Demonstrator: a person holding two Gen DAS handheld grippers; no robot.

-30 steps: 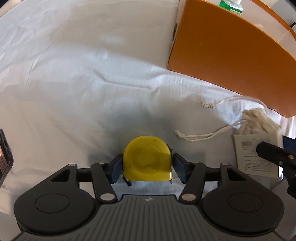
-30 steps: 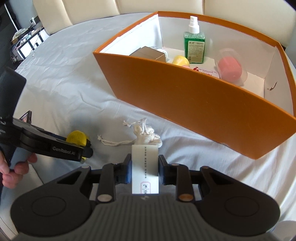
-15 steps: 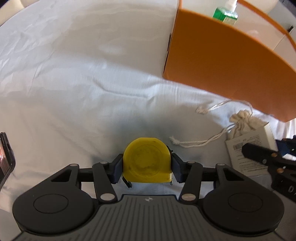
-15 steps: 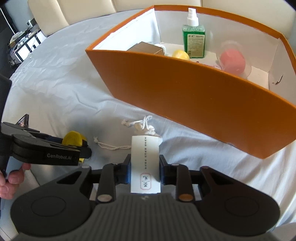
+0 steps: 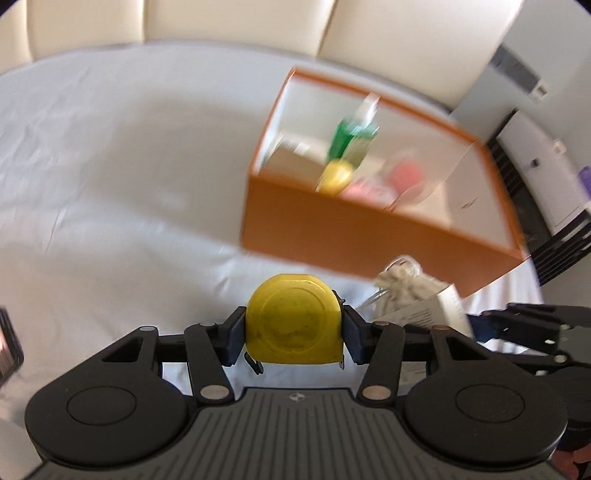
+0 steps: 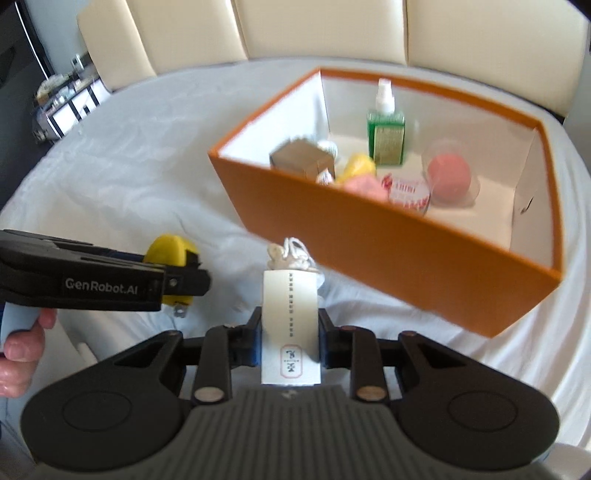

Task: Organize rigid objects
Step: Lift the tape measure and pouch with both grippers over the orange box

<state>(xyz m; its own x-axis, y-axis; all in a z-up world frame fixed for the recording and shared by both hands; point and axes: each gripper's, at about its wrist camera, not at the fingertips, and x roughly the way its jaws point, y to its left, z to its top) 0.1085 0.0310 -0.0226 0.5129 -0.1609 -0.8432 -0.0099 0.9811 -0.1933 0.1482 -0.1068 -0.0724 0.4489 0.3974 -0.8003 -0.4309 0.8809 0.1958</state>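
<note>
My left gripper (image 5: 293,334) is shut on a yellow tape measure (image 5: 293,323) and holds it above the white cloth; both show in the right wrist view, the gripper (image 6: 184,282) and the tape measure (image 6: 170,251) at the left. My right gripper (image 6: 290,341) is shut on a white labelled card with a small drawstring pouch (image 6: 290,314), lifted off the cloth; the pouch shows in the left wrist view (image 5: 413,291). An open orange box (image 6: 388,236) stands ahead of both grippers.
The box holds a green spray bottle (image 6: 386,133), a brown carton (image 6: 301,160), a yellow object (image 6: 358,166), a pink ball in a clear cup (image 6: 448,173) and a round tin (image 6: 408,190). Cream chairs (image 6: 314,26) ring the round table (image 6: 129,166).
Both grippers have risen with their loads and tilted up; the box interior now shows in both views. The pouch and its cords have left the cloth.
</note>
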